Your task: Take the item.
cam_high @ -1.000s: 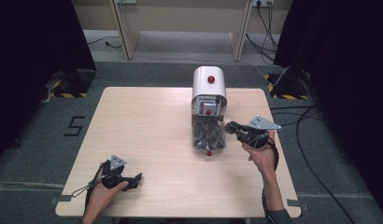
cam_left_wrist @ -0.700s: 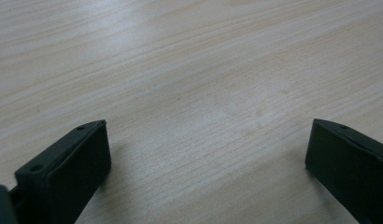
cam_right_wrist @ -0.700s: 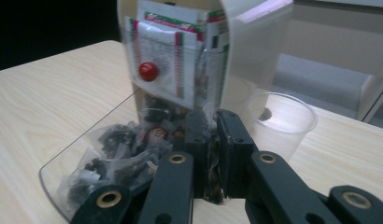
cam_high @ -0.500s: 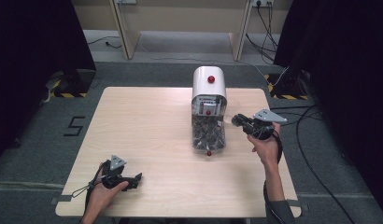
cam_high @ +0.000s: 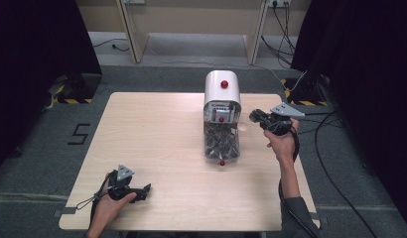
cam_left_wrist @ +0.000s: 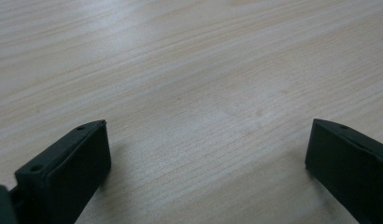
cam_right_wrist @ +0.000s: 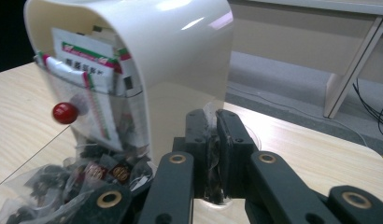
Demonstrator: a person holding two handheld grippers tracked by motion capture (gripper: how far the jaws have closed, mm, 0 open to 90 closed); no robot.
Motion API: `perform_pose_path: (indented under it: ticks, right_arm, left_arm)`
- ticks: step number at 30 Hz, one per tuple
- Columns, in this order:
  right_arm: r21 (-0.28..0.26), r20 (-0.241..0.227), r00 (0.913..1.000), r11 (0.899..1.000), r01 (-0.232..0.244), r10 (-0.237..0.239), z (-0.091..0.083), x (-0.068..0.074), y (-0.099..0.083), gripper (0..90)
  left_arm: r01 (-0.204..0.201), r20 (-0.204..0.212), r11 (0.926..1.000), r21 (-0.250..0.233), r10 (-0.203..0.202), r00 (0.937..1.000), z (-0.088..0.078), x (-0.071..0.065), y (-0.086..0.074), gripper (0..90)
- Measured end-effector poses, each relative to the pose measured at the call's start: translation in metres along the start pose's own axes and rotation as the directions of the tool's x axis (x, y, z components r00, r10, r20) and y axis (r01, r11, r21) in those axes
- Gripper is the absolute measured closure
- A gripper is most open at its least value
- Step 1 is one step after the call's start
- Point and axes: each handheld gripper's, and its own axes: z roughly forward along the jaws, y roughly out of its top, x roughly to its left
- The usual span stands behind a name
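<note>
Right of centre in the high view, the right tool [cam_high: 257, 118] is clamped on a small clear packet [cam_right_wrist: 210, 154] beside the white dispenser [cam_high: 222, 89]. That thin grip could slip. The left tool [cam_high: 142, 191] rests spread wide, empty, on the tabletop [cam_high: 157, 134] at lower left.

The left half of the bench [cam_high: 157, 134] lies bare, open for passing. At mid-bench stands a white dispenser [cam_high: 222, 94] with its clear bin [cam_high: 222, 145] of packets, blocking the way. The right tongs [cam_high: 256, 117], clamped on a small clear packet [cam_right_wrist: 212, 154], hang just beside it; the left tongs [cam_high: 142, 191] gape over bare wood near the front edge.
</note>
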Motion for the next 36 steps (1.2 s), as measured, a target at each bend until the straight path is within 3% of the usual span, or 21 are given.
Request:
perform_pose_path:
  ticks: [9, 19, 27, 36]
  right_arm:
    - [0.015, 0.024, 0.9997, 1.000, -0.010, 0.009, 0.018, -0.005, 0.007, 83.9]
    - [0.021, 0.041, 0.9973, 0.998, -0.062, 0.062, 0.035, -0.016, 0.007, 83.9]
    - [0.029, 0.065, 0.9967, 0.998, -0.050, 0.048, 0.045, -0.018, 0.010, 83.9]
    - [0.046, 0.087, 0.9936, 0.996, -0.076, 0.072, 0.060, -0.018, 0.009, 83.8]
  left_arm:
    - [0.000, 0.000, 1.0000, 0.001, 0.000, 1.0000, 0.000, 0.000, 0.000, 0.0]
    - [-0.001, 0.001, 1.0000, 0.003, 0.001, 1.0000, 0.000, 0.000, 0.000, 0.0]
    - [0.000, 0.001, 1.0000, 0.002, 0.000, 1.0000, 0.000, 0.000, 0.000, 0.0]
    - [0.000, 0.001, 1.0000, 0.002, 0.000, 1.0000, 0.000, 0.000, 0.000, 0.0]
